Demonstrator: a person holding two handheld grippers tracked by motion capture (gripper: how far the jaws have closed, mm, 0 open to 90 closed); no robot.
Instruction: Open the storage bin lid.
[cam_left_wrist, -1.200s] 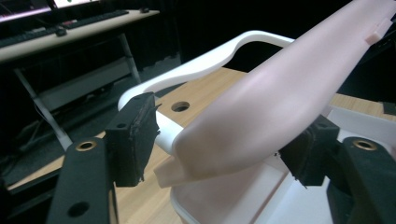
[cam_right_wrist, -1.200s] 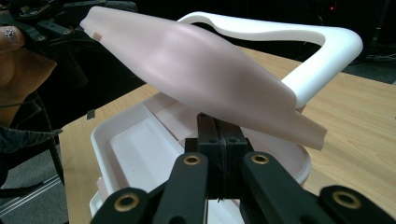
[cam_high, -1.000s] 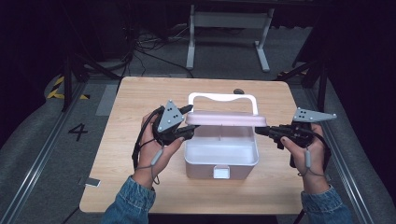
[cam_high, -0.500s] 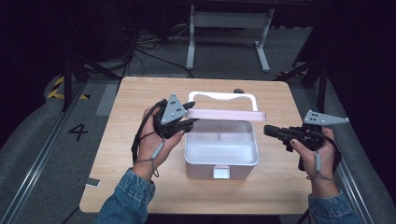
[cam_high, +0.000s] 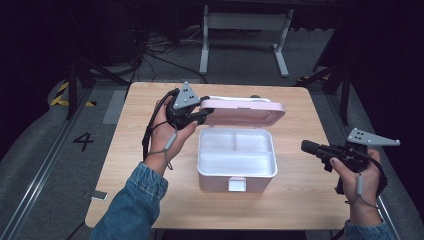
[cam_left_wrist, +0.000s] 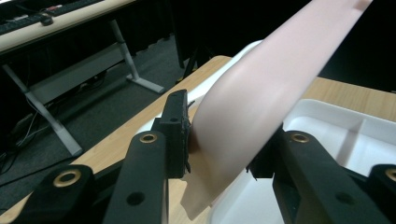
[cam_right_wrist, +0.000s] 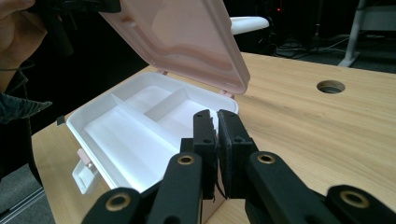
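Note:
A white compartment box (cam_high: 237, 176) stands open in the middle of the table, its inside bare. Its pink lid (cam_high: 245, 111) is hinged at the back and raised, tilted over the rear half. My left gripper (cam_high: 202, 116) is shut on the lid's left end, and its jaws have just been closing with the lid (cam_left_wrist: 261, 93) between the pads (cam_left_wrist: 177, 126). My right gripper (cam_high: 306, 146) hovers to the right of the box, apart from it. A thin slit shows between its pads (cam_right_wrist: 205, 128); its jaws have just been opening slightly with nothing between them.
The wooden table (cam_high: 310, 200) has bare room right and left of the box. A round hole (cam_right_wrist: 330, 86) lies in the tabletop beyond the lid (cam_right_wrist: 182, 37). A white latch (cam_high: 237, 184) sticks out from the box front. A metal stand (cam_high: 245, 20) is behind the table.
The lid has swung up from nearly flat on the box to raised, carried by the left gripper. The right gripper has drawn away from the box's right end toward the right.

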